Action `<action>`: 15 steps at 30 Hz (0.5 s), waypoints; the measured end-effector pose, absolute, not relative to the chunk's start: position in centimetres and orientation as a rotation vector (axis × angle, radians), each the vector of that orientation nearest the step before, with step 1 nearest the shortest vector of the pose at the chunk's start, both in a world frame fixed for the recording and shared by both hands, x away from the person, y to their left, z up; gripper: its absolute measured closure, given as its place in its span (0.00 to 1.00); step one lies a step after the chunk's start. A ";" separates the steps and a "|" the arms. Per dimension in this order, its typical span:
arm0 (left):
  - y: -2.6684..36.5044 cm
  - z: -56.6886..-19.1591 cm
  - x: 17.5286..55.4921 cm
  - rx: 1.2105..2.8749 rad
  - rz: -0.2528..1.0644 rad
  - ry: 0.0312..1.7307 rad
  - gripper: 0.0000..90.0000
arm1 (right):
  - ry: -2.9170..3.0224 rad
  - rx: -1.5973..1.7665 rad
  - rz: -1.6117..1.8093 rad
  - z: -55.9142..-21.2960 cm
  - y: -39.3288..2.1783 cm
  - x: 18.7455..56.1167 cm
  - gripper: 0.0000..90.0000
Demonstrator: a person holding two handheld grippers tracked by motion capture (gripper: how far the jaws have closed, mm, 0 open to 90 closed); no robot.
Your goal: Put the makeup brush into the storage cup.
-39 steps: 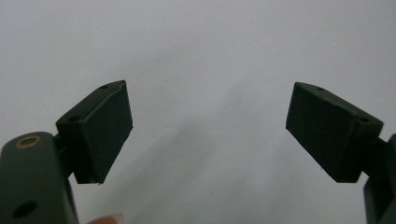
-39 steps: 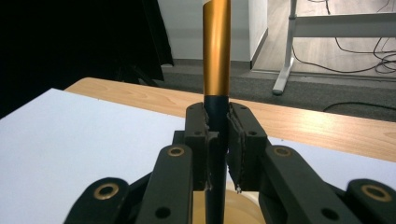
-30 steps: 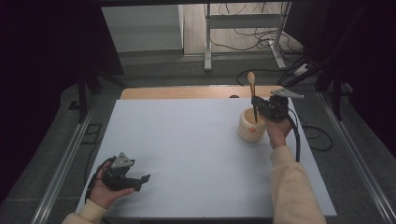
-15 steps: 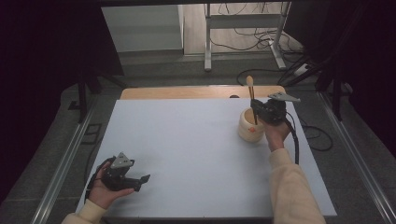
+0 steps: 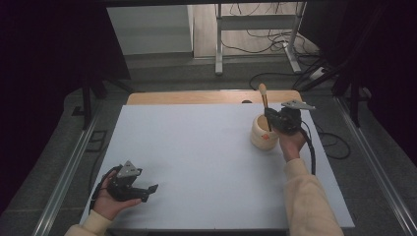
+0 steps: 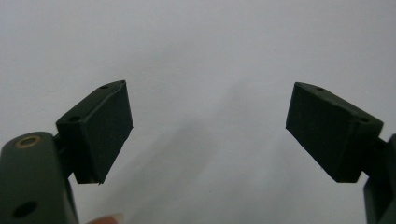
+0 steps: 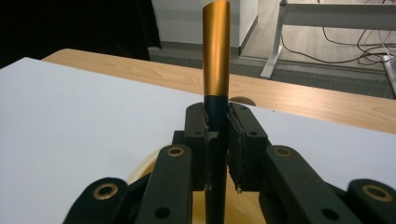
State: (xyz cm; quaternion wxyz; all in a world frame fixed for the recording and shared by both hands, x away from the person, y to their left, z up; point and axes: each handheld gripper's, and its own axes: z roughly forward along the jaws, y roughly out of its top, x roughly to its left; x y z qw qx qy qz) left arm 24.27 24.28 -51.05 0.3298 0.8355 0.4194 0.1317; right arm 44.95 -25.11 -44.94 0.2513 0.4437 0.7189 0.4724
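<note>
brush [image 5: 264, 105] | dark handle, gold ferrule | upright over cream cup [image 5: 261, 134]

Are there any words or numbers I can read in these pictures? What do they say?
No readable words or numbers anywhere.
cup: a small reddish mark low on its side, too small to read.
brush, clamped in the right gripper: plain gold and dark handle, no writing.
left gripper: plain black, open, no label.
table: blank white.

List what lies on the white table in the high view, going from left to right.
left gripper → cream cup → right gripper, clamped on the dark-handled brush that stands over the cup.
</note>
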 end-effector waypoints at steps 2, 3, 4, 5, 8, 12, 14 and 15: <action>24.3 -51.0 24.3 2.186 0.345 1.097 0.17 | 1.956 1.209 1.280 -45.0 -25.2 44.9 0.88; 24.3 -51.0 24.3 2.186 0.345 1.096 0.17 | 1.957 1.209 1.279 -45.1 -25.2 44.8 0.88; 24.3 -51.0 24.3 2.186 0.345 1.096 0.17 | 1.957 1.211 1.278 -45.1 -25.2 44.8 0.88; 24.3 -51.0 24.3 2.186 0.345 1.095 0.17 | 1.959 1.209 1.277 -45.1 -25.2 44.7 0.88; 24.3 -51.0 24.3 2.186 0.345 1.094 0.17 | 1.967 1.204 1.267 -45.2 -25.2 44.6 0.88; 24.4 -51.0 24.3 2.186 0.346 1.093 0.17 | 1.966 1.204 1.261 -45.3 -25.2 44.5 0.88; 24.4 -51.0 24.3 2.186 0.345 1.094 0.17 | 1.969 1.207 1.260 -45.4 -25.2 44.4 0.88; 24.4 -51.0 24.3 2.186 0.346 1.093 0.17 | 1.969 1.207 1.260 -45.4 -25.2 44.4 0.88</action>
